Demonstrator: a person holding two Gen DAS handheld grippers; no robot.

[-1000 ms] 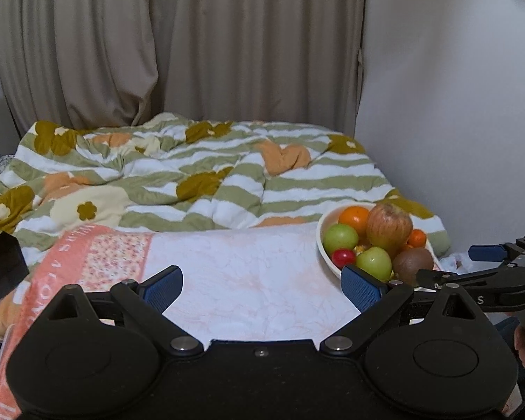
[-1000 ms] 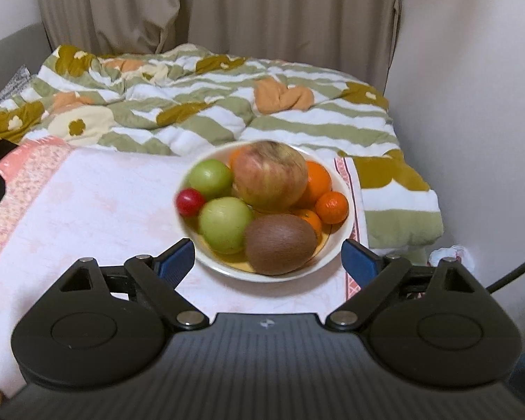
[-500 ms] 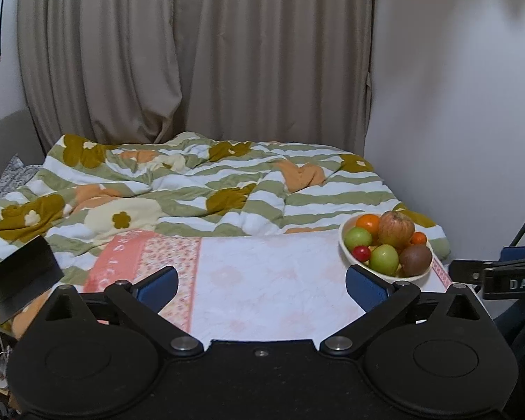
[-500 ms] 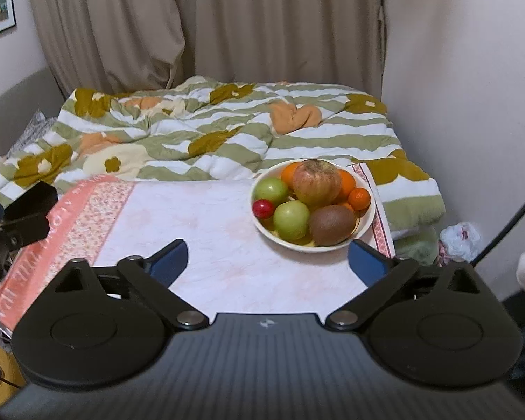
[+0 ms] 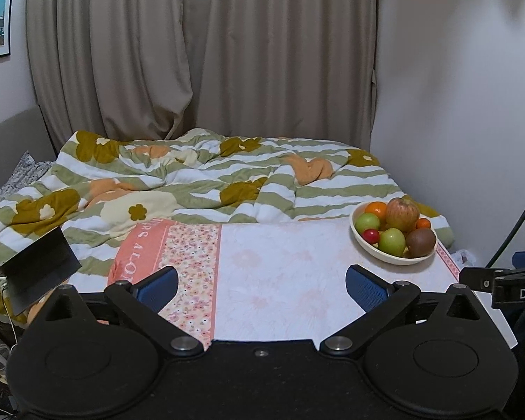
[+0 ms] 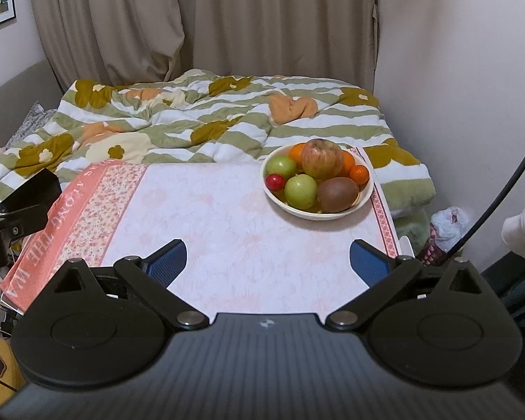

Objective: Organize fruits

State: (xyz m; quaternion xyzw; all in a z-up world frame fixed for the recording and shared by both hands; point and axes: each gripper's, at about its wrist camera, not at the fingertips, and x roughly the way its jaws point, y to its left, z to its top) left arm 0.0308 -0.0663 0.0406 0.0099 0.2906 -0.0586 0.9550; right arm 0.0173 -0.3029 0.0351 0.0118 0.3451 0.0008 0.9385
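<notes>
Fruit fills a cream bowl (image 5: pixel 392 257) at the far right corner of a table covered with a pink floral cloth (image 5: pixel 280 280), seen from the left wrist camera. A striped, flowered quilt (image 5: pixel 192 182) lies on the bed behind. The left gripper (image 5: pixel 261 288) hangs over the near edge, its blue fingers spread wide with nothing between them.

From the right wrist camera, the bowl (image 6: pixel 365 197) holds a large apple (image 6: pixel 322 159), two green apples, a kiwi (image 6: pixel 337 194), oranges and a small red fruit. The right gripper (image 6: pixel 267 259) is also spread wide and empty, well short of the bowl.
</notes>
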